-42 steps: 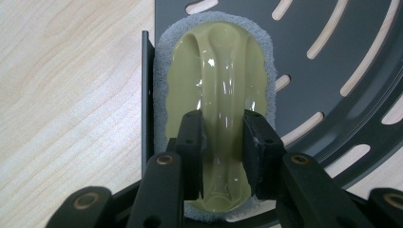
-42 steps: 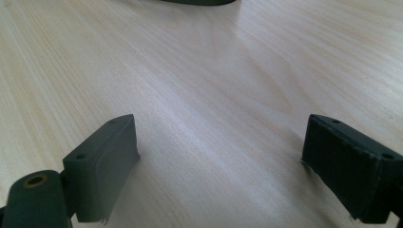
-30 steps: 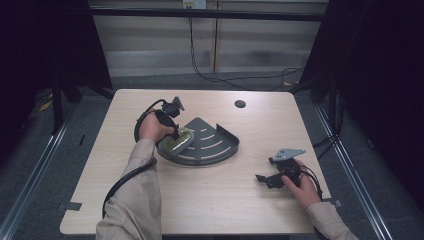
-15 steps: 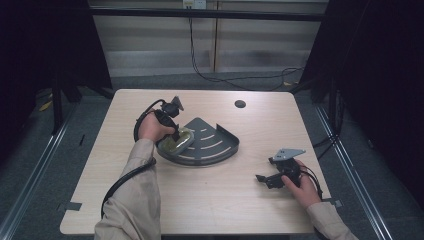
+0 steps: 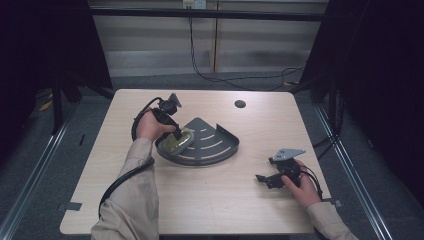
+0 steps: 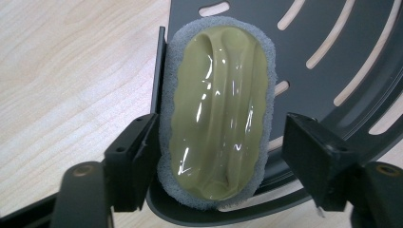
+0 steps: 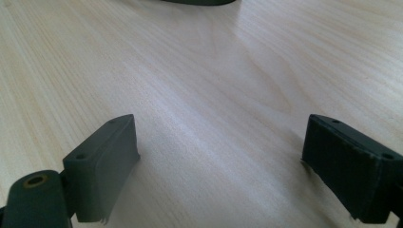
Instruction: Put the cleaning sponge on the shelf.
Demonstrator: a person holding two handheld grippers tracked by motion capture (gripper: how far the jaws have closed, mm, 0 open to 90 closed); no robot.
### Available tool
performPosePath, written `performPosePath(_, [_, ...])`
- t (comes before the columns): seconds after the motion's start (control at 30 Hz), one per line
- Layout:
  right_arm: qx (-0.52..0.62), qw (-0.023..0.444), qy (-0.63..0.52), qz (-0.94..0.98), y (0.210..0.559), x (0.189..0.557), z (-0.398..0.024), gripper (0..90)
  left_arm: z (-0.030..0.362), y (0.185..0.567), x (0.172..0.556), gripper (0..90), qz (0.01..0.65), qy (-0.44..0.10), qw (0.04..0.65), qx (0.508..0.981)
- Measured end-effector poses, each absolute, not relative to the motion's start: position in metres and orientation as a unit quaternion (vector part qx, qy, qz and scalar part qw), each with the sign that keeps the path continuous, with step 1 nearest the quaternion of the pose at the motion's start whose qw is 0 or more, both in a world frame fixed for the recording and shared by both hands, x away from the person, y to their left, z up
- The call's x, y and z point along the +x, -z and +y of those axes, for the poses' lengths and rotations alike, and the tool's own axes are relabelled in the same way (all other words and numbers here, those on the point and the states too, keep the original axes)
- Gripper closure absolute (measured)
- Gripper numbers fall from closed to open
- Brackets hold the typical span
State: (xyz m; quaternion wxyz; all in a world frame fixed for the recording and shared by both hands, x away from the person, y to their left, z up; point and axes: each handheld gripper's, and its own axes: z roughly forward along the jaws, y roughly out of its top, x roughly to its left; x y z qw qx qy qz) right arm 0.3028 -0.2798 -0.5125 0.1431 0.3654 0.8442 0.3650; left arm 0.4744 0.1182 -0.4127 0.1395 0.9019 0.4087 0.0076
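Observation:
An oval yellow-green sponge with a grey foam rim lies on the left corner of a dark grey slotted fan-shaped tray. My left gripper points down over it and its jaws have just been opening. The sponge sits between them; the left jaw is at its edge and the right jaw stands off it. In the high view the left gripper is at the tray's left side, over the sponge. My right gripper rests open on the table at the front right, nothing between its fingers.
A small dark round hole sits in the tabletop near the far edge. The tray has a raised wall along its right straight side. Cables hang behind the table. Bare wood lies ahead of the right gripper.
The left gripper's jaws have spread apart from the sponge, which now lies flat on the tray. Neither hand has shifted.

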Motion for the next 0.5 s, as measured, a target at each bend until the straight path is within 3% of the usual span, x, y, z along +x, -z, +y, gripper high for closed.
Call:
performPosePath(0.2, [0.366,0.143,-0.365,0.844,0.513,0.303,-0.280,11.0,0.122,0.411,0.472,20.4,0.415,-0.005,0.149,0.898])
performPosePath(0.5, [0.366,0.144,-0.364,0.844,0.513,0.303,-0.280,11.0,0.129,0.407,0.464,18.6,0.411,-0.004,0.153,0.899])
